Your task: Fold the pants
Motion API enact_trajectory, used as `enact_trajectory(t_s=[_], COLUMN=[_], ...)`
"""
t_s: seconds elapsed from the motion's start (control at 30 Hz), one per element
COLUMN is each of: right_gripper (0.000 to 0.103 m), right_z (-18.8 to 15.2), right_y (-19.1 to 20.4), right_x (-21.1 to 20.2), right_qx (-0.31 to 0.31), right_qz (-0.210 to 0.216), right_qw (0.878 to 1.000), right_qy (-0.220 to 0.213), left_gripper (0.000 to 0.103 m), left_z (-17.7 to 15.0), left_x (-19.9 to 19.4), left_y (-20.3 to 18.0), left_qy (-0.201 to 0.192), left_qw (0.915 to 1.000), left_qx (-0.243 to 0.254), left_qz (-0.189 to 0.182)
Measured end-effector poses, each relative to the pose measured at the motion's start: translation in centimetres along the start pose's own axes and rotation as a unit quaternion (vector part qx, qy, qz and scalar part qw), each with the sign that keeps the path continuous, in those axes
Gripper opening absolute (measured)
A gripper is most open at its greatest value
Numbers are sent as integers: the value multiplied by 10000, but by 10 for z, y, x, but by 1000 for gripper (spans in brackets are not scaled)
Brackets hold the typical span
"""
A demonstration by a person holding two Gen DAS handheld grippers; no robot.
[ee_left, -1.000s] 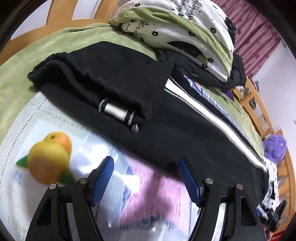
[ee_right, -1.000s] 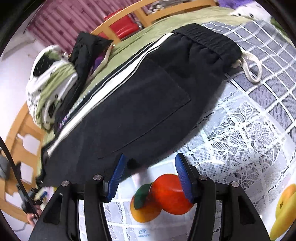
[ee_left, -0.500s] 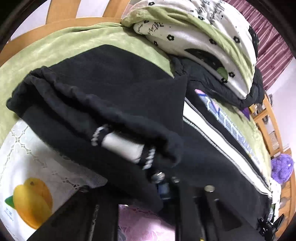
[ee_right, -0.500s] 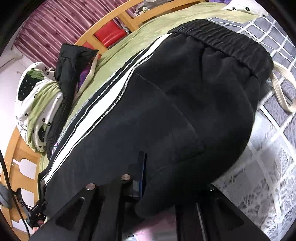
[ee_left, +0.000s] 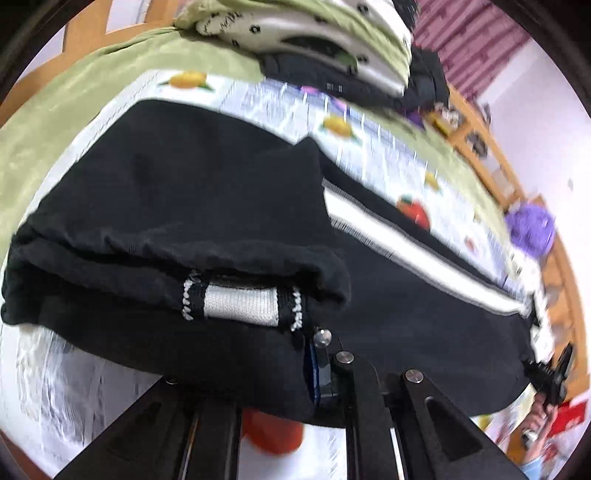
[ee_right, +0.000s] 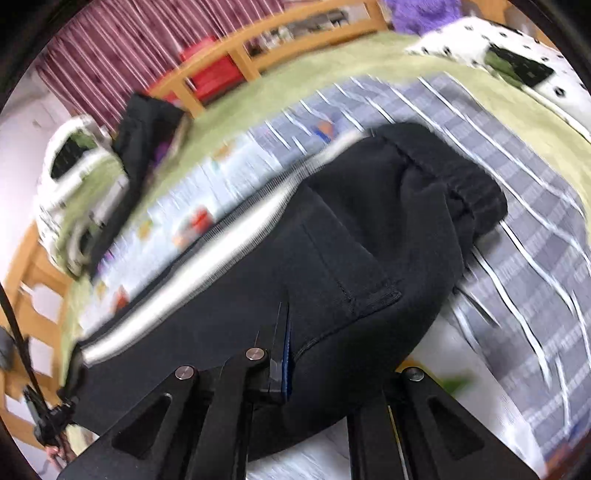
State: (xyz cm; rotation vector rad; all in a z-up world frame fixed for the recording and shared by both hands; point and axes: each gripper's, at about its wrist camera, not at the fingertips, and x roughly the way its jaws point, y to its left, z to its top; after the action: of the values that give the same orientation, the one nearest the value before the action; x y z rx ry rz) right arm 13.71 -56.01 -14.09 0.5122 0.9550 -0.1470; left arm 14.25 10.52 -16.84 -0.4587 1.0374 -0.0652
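Pants now ride up off the bed, whereas a second ago they lay flat with both tools spread short of the near edge; the fruit-print sheet that was hidden under the cloth shows beyond the far edge in both views, streaked by motion blur. The left hand-held gripper is pinched on the cuff end, black fabric bunched over it, with the white ribbed cuff band just above. The right hand-held gripper is pressed together on the hem below the back pocket, near the elastic waistband.

Counted: one pair of pants, folded lengthwise; two tools, one per view; one white side stripe along the leg. On the left tool only one blue pad is visible, its partner buried in cloth; on the right tool likewise a single blue pad edge shows. Beyond the pants sit a spotted quilt and a dark jacket, both smeared. The grey checked blanket under the waistband is blurred too, and the far leg ends run out of sharp view.
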Motion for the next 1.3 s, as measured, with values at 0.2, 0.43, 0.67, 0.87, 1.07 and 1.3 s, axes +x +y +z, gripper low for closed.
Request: enact_trajectory(t_s=[0.2, 0.43, 0.67, 0.87, 1.07, 1.3], right_gripper=[31, 31, 31, 31, 31, 31], right_z=[-46, -71, -80, -91, -92, -82], right_y=[-16, 8, 50, 67, 72, 86], right_x=[-17, -64, -76, -79, -70, -46], right_qx=[-183, -559, -738, -844, -846, -810], right_qz=[-535, -642, -536, -716, -948, -912], right_qw=[9980, 9963, 9957, 9938, 9919, 9925], right_qy=[276, -128, -144, -123, -88, 6], left_gripper=[42, 55, 74, 14, 13, 17], left_z=[-22, -23, -8, 26, 112, 161], left_x=[-37, -68, -28, -22, -45, -17], left_y=[4, -14, -48, -29, 16, 36], left_qy=[-7, -601, -843, -1436, -1946, -1238], left_qw=[9981, 9897, 9704, 9498, 9528, 9662], left_qx=[147, 859, 1549, 1400, 649, 234], left_qz=[604, 974, 1649, 2402, 2238, 2250])
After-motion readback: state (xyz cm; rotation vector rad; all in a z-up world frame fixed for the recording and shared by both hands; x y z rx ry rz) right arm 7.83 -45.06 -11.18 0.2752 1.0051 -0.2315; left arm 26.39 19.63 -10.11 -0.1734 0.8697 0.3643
